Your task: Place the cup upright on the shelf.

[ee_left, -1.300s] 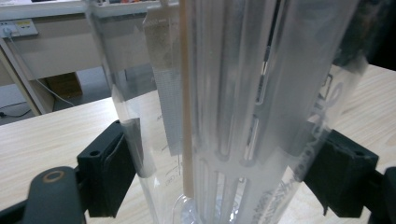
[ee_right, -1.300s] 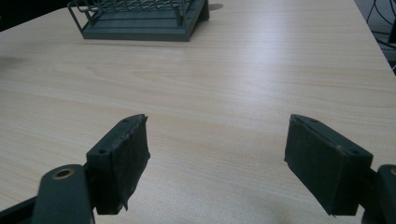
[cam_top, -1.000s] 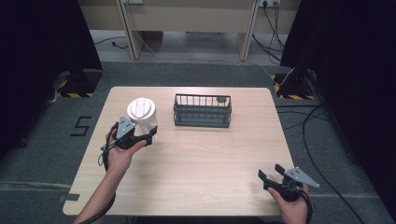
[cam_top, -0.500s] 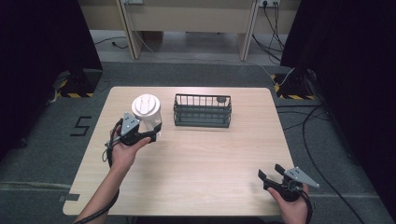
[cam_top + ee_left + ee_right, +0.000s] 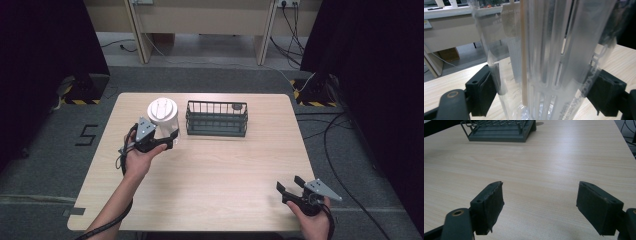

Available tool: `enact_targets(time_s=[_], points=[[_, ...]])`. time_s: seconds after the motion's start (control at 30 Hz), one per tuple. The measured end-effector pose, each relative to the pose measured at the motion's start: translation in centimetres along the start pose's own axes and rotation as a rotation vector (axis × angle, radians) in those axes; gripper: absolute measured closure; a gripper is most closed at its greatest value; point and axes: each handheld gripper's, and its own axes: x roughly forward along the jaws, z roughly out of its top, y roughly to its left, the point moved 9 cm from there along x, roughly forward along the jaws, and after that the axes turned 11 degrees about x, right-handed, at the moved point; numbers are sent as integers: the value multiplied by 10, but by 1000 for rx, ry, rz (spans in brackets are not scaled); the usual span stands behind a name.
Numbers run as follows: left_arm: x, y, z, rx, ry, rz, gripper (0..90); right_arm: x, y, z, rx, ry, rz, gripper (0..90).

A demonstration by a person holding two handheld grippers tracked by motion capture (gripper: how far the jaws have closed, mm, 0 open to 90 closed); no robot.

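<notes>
Overhead, my left gripper (image 5: 167, 136) has carried the jar (image 5: 164, 119) toward the basket (image 5: 217, 119) since a second ago; I judge a placement there is coming. Its jaws clamp the jar's clear wall, white lid (image 5: 162, 109) up, long axis near vertical. My left gripper view has the jar (image 5: 549, 57) pinched between both pads, upright. My right gripper (image 5: 540, 206) gapes empty over the table (image 5: 564, 162), basket (image 5: 499, 130) well ahead.

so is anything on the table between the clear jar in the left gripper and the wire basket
Nothing visible. The jar, held by the left gripper, stands just left of the basket, with bare table in the gap between them.
</notes>
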Motion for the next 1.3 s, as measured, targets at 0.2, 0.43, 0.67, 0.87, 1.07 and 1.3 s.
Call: enact_targets(time_s=[0.2,0.43,0.67,0.87,1.07,1.3], points=[[3,-1,4,4,-2,-1,180,0,0,0,-1,0,0,221],[8,-3,9,9,-8,-5,180,0,0,0,0,2,-1,221],[14,-7,15,10,-14,-17,180,0,0,0,1,0,1,221],[18,-10,19,11,-19,-23,180,0,0,0,2,0,0,221],[21,-12,25,13,-27,-29,180,0,0,0,3,2,0,221],[26,-16,33,16,-39,-38,180,0,-1,0,-2,1,0,221]])
